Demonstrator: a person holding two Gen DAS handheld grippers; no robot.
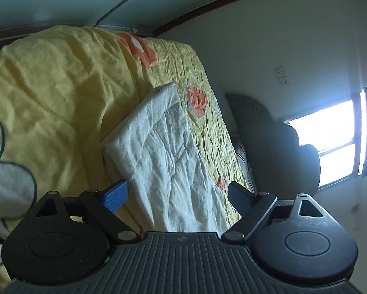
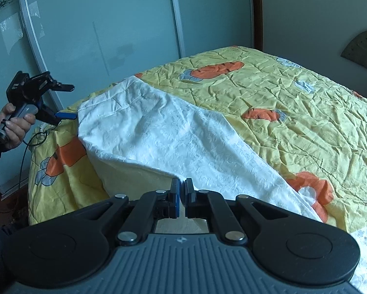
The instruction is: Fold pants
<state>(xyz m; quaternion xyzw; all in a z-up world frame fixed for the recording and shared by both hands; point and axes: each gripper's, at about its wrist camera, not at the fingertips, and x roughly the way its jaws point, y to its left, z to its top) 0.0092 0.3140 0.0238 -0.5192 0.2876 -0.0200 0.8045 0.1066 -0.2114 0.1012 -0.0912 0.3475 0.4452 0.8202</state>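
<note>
White pants (image 2: 164,132) lie across a yellow bedspread (image 2: 293,103) with orange patterns. My right gripper (image 2: 182,191) is shut on a fold of the white fabric at the near edge and lifts it a little. My left gripper (image 1: 177,194) is open, with the pants (image 1: 164,152) stretching away between its jaws and nothing gripped. In the right wrist view the left gripper (image 2: 66,100) is held in a hand at the left, open, next to the far end of the pants at the bed's corner.
Sliding wardrobe doors (image 2: 97,31) stand behind the bed. A dark headboard (image 2: 364,49) and pillows (image 1: 281,147) are at the head end. A bright window (image 1: 330,142) is in the wall. A cable (image 2: 24,152) hangs from the left gripper beside the bed.
</note>
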